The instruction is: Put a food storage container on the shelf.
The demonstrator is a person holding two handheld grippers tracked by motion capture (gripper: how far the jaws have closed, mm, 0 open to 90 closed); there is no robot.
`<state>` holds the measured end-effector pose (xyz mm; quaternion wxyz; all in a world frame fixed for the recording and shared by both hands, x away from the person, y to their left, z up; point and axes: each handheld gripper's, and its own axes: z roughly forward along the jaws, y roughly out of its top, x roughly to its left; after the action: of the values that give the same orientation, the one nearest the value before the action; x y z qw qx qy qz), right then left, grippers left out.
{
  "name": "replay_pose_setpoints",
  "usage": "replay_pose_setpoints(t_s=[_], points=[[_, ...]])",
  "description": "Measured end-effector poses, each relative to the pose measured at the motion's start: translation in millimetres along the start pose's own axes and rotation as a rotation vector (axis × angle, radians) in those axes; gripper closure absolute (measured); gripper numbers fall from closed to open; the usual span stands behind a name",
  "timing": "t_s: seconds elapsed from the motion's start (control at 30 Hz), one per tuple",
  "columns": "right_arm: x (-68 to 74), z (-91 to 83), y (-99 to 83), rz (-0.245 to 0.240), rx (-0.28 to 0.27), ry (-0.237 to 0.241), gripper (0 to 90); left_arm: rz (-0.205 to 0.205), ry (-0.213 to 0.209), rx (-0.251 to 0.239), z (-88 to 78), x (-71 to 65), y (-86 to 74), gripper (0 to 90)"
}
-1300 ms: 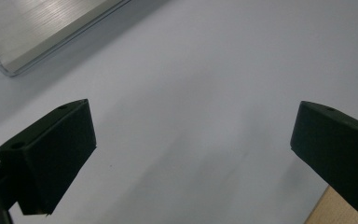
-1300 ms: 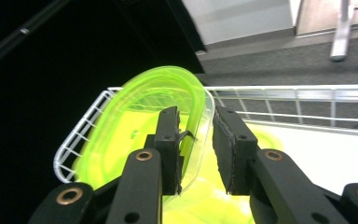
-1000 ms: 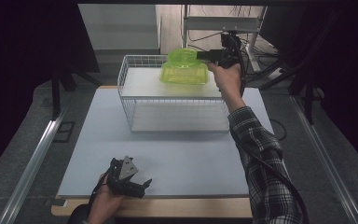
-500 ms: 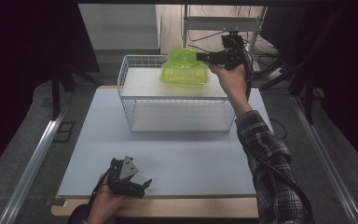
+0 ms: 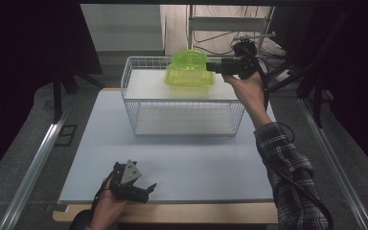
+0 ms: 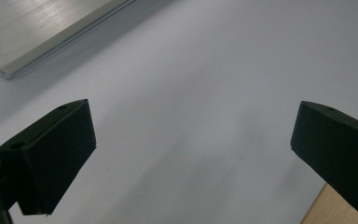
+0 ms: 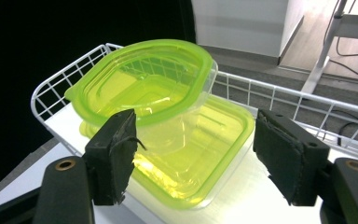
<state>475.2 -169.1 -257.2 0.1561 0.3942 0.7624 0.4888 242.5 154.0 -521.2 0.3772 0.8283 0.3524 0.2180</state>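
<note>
High view: a white wire basket (image 5: 184, 112) is seen standing at the far middle of the pale table mat (image 5: 182, 163), its far rim close to the table's back edge, and a broad bare stretch of mat is left between the basket and the near edge. Two green containers are counted on the basket's upper shelf: a flat square container (image 5: 190, 76) resting on the white shelf board, and a rounder tub (image 5: 189, 58) set on top of it, tilted. In the right gripper view the tub (image 7: 147, 86) is seen leaning on the square container (image 7: 200, 154), near the basket's wire rim (image 7: 307, 100). The right gripper (image 5: 220, 66) is held level at the shelf's right end, just beside the containers; its jaws have just been opening and now stand apart, with the containers' near edge in front of them and nothing pressed by the pads. The left gripper (image 5: 141, 189) is held low at the near left of the mat, beside the wooden table edge (image 6: 354, 205), with its jaws wide apart over bare mat. Two grippers are counted, one per hand.
</note>
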Motion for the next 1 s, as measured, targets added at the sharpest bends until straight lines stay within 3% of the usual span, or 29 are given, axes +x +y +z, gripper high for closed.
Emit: replay_pose_setpoints(t_s=[0.47, 1.0], points=[[1.3, -5.5, -23.0, -0.011, 0.013, 0.063, 24.4, -0.014, -0.008, -0.004, 0.3, 1.0, -0.3, 0.0], [3.5, 1.1, -47.2, -0.044, 0.04, 0.089, 18.0, -0.018, -0.01, -0.002, 1.0, 0.3, -0.3, 0.0]])
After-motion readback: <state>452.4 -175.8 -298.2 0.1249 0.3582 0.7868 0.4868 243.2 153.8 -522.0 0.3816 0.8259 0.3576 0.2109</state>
